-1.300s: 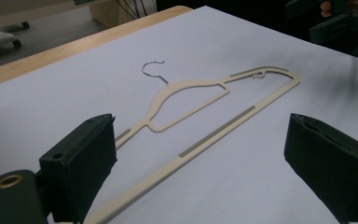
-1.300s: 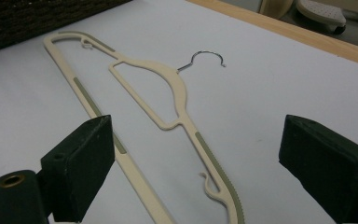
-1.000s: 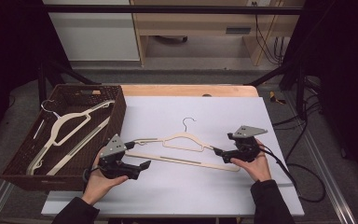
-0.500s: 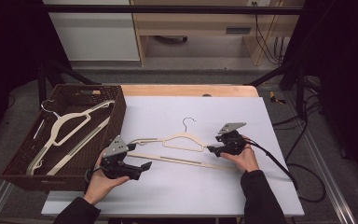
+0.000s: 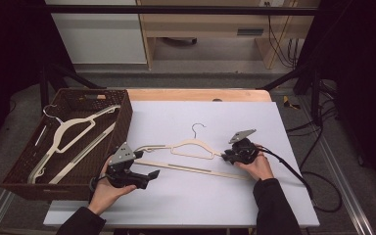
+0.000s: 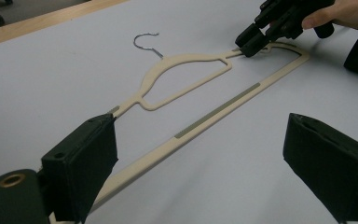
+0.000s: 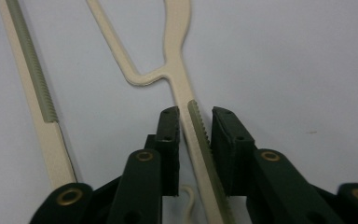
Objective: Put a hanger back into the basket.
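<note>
A cream hanger with a metal hook lies flat on the white table. My right gripper is down at its right shoulder. In the right gripper view the jaws have just been closing and flank the ribbed shoulder arm, with a thin gap still showing beside it. My left gripper rests near the hanger's left end, jaws wide apart. In the left gripper view the hanger's bottom bar runs between them untouched, and the right gripper shows at the far shoulder.
A dark wicker basket stands at the table's left edge and holds cream hangers. A wooden strip borders the table's far side. Cables trail off the right side.
The right gripper has moved left and down onto the hanger's right shoulder, and its jaws have narrowed around the arm. The left gripper and the hanger have stayed put.
</note>
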{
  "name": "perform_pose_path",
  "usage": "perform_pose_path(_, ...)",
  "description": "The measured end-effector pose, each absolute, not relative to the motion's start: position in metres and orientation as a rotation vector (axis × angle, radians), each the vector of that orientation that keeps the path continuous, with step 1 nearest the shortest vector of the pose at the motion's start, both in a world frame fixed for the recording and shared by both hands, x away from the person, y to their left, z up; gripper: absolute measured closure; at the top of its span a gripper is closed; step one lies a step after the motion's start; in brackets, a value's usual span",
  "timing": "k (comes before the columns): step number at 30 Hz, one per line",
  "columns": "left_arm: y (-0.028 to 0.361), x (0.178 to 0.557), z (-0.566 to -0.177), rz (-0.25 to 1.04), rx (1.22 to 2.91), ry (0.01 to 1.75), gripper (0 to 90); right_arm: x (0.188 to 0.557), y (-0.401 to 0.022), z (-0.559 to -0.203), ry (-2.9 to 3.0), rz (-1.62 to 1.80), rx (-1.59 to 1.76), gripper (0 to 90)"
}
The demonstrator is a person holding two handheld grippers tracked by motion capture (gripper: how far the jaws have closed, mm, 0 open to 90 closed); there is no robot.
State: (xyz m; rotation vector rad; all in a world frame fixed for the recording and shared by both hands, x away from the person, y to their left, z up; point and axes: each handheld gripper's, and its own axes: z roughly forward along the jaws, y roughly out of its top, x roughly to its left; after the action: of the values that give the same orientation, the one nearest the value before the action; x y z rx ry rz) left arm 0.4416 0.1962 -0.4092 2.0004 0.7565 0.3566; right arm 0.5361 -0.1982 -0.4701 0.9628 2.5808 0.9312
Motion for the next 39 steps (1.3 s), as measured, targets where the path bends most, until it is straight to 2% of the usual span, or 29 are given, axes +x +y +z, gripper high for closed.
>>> perform_pose_path(5,0.195,0.443,-0.41,0.348,2.006,0.752,9.8,0.537,-0.199,-0.469,2.619,0.928,0.931,78.0)
perform_pose_path(19,0.172,0.459,-0.386,0.35,1.994,0.72,10.2,0.527,-0.203,-0.459,2.639,0.971,0.822,79.7)
perform_pose_path(26,0.147,0.481,-0.383,0.349,2.023,0.719,10.2,0.518,-0.204,-0.448,2.618,0.982,0.791,79.8)
perform_pose_path(39,0.112,0.534,-0.406,0.298,2.078,0.768,12.4,0.51,-0.205,-0.438,2.601,0.972,0.765,79.8)
